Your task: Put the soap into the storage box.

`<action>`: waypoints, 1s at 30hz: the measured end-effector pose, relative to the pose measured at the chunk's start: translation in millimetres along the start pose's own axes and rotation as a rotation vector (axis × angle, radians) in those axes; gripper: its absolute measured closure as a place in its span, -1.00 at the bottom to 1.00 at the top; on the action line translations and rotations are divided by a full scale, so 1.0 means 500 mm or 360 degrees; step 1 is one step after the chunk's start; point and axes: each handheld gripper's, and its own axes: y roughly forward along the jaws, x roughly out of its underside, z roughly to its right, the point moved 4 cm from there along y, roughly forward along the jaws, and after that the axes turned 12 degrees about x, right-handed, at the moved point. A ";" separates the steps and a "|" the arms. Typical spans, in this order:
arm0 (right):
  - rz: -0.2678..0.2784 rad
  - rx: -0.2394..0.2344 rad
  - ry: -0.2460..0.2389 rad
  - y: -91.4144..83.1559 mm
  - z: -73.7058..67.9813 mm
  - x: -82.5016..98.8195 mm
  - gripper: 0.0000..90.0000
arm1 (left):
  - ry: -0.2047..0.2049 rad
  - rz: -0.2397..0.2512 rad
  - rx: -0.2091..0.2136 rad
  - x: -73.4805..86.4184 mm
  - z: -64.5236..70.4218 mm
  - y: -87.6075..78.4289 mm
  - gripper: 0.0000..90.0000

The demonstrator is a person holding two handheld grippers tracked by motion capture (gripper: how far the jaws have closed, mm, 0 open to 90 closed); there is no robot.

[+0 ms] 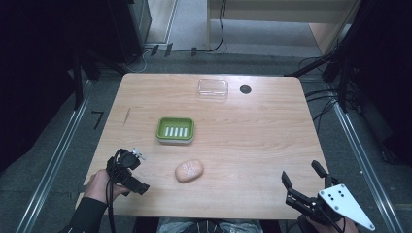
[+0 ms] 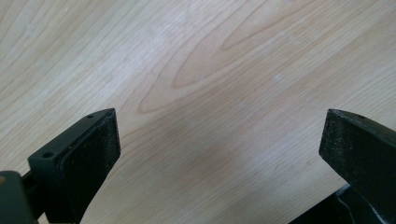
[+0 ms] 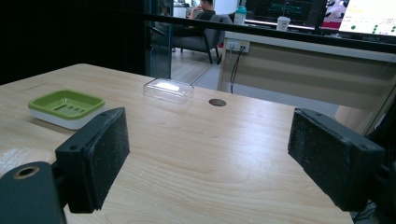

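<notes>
Both grippers gape empty; the soap (image 1: 189, 171) lies just right of the nearer left gripper (image 1: 130, 171), its long axis crosswise on the counter (image 1: 272, 145).

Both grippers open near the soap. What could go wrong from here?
1. The soap is rounded and smooth-looking; it may squirt out from between the left gripper fingers.
2. The dish sits loose on the table; a hard drop could shove it.
3. The right gripper hangs near the table edge.
</notes>
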 end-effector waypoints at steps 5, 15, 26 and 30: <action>-0.0004 0.0004 0.0005 0.002 0.001 0.001 -0.71 | 0.0038 0.0010 0.0013 -0.016 0.010 -0.001 -1.00; -0.0001 -0.0001 -0.0003 0.002 -0.001 0.000 -0.71 | 0.0117 -0.0011 0.0013 -0.042 0.031 0.001 -1.00; 0.0002 -0.0014 -0.0013 0.004 -0.009 -0.003 -0.71 | 0.0170 0.0014 0.0035 -0.058 0.046 -0.013 -1.00; 0.0004 -0.0014 -0.0011 0.003 -0.008 -0.003 -0.71 | 0.0198 0.0011 0.0046 -0.076 0.056 -0.012 -1.00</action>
